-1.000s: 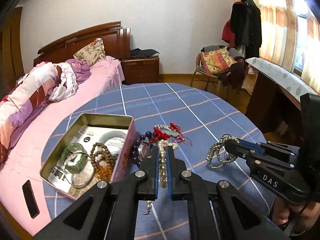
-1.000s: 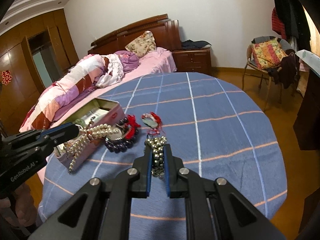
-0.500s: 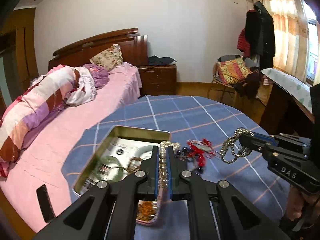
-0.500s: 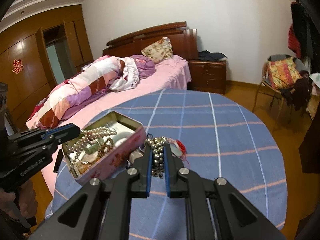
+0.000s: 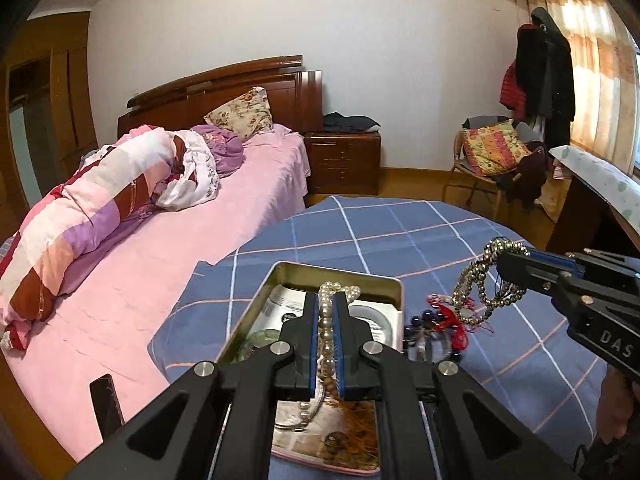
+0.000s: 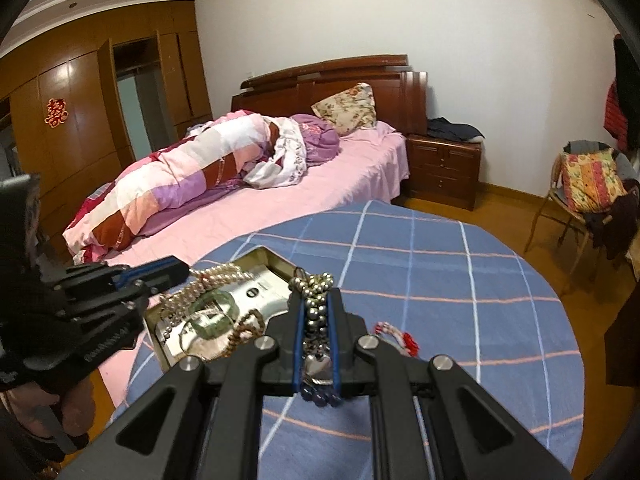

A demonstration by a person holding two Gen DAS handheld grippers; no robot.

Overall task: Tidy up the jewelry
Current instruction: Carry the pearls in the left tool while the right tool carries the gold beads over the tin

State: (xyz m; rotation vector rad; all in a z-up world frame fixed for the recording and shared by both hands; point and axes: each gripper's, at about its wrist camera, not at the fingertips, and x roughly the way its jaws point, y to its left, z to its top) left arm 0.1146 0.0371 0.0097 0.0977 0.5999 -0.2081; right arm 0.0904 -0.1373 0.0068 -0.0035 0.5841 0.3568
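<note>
A: What does each hand carry now?

B: The left gripper (image 5: 326,312) is clamped narrow on a white pearl strand (image 5: 327,320), which hangs over the open tin box (image 5: 394,286). The right gripper (image 6: 316,312) is also pinched tight, on a silver bead chain (image 6: 314,300); it hangs beside the tin box, on its right side, above the blue checked tablecloth (image 6: 440,280).

A: And the other jewelry?

B: Inside the tin box lie a green bangle (image 6: 212,312) and brown wooden beads (image 6: 244,328). Just beside the tin box, on the cloth, there are dark purple beads (image 5: 418,320) and a red tassel piece (image 5: 452,320).

A: How should the pearls go in well?

B: I think the left hand should come lower, until the loose end of the strand rests on the floor of the tin box, and only then open. If it lets go from high, the pearls may catch on the rim and slide out over it.

A: And the silver chain?

B: It should wait its turn, I believe. Both grippers over the tin box together could bump, and the two strands may tangle. Afterwards it is better to lay the chain in a free corner of the tin box, away from the bangle.
</note>
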